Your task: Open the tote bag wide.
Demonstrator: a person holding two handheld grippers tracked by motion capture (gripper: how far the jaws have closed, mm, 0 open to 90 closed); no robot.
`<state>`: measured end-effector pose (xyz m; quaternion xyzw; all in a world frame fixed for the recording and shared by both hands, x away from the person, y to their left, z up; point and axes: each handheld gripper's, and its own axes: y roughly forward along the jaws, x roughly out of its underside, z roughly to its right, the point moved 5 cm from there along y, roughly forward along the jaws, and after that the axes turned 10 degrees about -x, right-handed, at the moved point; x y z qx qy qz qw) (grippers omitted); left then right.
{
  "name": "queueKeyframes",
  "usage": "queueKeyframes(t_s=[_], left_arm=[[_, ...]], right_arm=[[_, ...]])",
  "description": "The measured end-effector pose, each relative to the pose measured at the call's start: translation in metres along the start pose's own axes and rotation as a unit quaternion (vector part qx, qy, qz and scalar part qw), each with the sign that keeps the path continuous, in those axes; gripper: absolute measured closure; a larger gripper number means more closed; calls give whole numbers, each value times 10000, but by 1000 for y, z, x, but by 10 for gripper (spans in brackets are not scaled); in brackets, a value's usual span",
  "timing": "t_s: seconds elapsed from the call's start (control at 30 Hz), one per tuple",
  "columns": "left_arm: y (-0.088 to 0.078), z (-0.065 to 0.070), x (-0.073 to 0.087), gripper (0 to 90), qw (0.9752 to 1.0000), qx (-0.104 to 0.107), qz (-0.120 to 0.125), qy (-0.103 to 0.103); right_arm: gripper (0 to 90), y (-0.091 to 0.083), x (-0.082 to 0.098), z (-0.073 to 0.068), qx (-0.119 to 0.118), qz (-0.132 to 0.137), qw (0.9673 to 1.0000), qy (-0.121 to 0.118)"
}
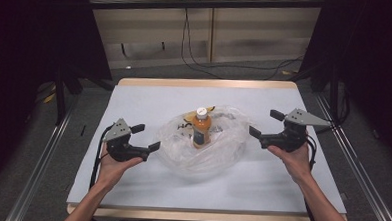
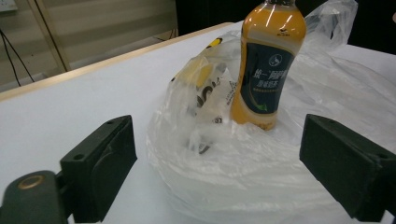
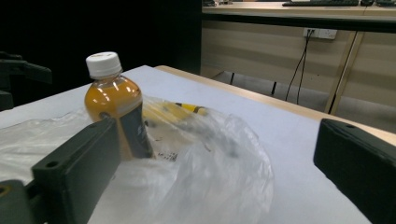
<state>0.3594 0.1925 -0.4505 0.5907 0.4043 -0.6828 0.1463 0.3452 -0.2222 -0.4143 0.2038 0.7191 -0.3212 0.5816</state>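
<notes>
Bottle [image 1: 201,128] of orange drink stands upright mid-table, inside a crumpled clear plastic bag [image 1: 227,147] slumped around its base. Left gripper [image 1: 148,138] and right gripper [image 1: 263,124] flank the bag, jaws spread and empty, apparently having let go so it settles.

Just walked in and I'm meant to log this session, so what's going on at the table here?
A person sits at a white-topped table with a tool in each hand. In the middle, an orange drink bottle with a white cap stands upright in a crumpled clear plastic bag. The left tool is beside the bag's left edge and the right tool beside its right edge. Both tools are open and hold nothing; the jaws stand apart from the plastic.
</notes>
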Motion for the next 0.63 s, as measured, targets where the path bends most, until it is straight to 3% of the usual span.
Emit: queueKeyframes(t_s=[0.07,0.2,0.27,0.37,0.47,0.53,0.57,0.6,0.63], left_arm=[[-4,2,3,49,10000,-39,-8,-30],[-16,6,9,39,9999,-142,-51,-79],[-24,10,12,41,9999,111,-85,-67],[-38,14,18,26,10000,-91,9,-29],[-51,15,25,24,9995,-129,127,-245],[-54,14,30,25,9996,-163,102,-222],[-55,15,33,25,9992,-293,67,-266],[-56,14,35,25,9995,-240,34,-179],[-56,14,37,29,9994,-268,-16,-234]], right_arm=[[6,-10,10,-6,-53,-39,9999,116],[18,-20,18,-14,-40,-87,9998,146],[26,-27,24,-19,12,-98,9998,155],[43,-40,34,-29,87,-150,9996,203],[50,-50,45,-35,205,-270,9993,170],[48,-60,54,-36,163,-224,9989,389],[48,-63,56,-35,210,-168,9987,421],[48,-63,56,-35,210,-168,9987,421],[49,-64,59,-35,200,-218,9985,454]])
